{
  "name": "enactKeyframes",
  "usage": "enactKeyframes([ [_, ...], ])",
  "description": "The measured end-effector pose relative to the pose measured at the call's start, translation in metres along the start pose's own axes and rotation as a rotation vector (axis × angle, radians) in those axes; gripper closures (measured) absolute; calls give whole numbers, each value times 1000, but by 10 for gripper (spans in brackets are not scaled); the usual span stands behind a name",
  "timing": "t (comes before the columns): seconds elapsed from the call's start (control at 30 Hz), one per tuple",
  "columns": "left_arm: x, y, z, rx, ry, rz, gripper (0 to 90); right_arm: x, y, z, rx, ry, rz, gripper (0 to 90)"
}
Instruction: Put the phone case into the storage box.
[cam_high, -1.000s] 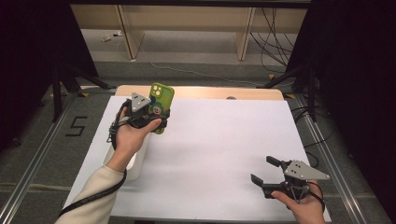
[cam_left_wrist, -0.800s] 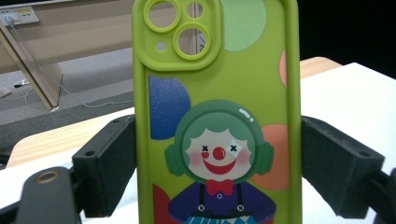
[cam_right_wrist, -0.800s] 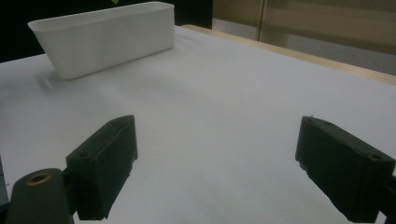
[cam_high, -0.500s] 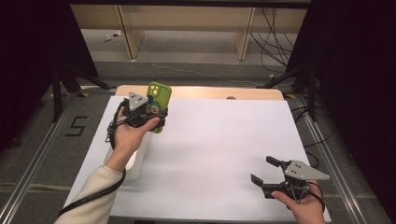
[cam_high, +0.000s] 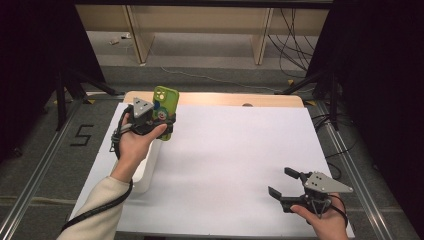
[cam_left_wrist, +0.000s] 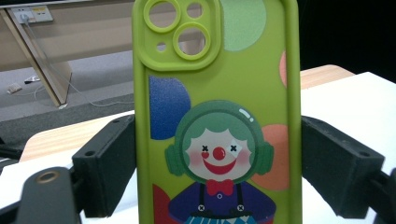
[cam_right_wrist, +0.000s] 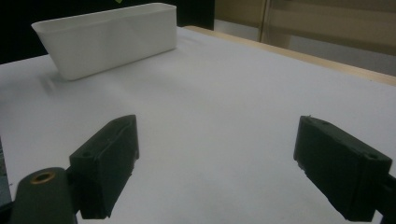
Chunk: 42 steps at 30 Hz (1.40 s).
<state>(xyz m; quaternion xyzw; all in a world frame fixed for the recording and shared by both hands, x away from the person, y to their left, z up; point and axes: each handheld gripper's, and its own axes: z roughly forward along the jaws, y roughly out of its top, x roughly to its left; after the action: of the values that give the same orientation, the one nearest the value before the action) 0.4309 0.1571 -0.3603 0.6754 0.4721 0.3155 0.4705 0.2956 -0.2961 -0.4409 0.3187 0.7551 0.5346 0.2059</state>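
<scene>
The left gripper (cam_high: 159, 121) clamps its fingers on a glossy lime-green rubbery phone case (cam_left_wrist: 216, 112) printed with a clown, above the white plastic tub (cam_right_wrist: 109, 38); the right gripper (cam_high: 287, 186) gapes empty.

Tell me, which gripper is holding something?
The left gripper: its fingers squeeze the green clown phone case. The right gripper stays open and empty.

A white-covered counter (cam_high: 235, 150) is seen, with a strip of bare wood left uncovered along its far edge. A long white plastic tub (cam_right_wrist: 112, 37) is set near the counter's left side, upright and open at the top. On the grey floor to the left, a number five (cam_high: 82, 135) is marked in black tape. Behind the counter, wooden furniture legs (cam_high: 262, 35) and loose black cables (cam_high: 292, 45) are seen on the floor.
</scene>
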Motion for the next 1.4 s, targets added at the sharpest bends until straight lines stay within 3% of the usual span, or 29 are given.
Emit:
enactKeyframes([
  [1.4, 24, 1, -3, -29, 37, -27, 162, -1, 0, 1, 2, -2, 5, 155],
])
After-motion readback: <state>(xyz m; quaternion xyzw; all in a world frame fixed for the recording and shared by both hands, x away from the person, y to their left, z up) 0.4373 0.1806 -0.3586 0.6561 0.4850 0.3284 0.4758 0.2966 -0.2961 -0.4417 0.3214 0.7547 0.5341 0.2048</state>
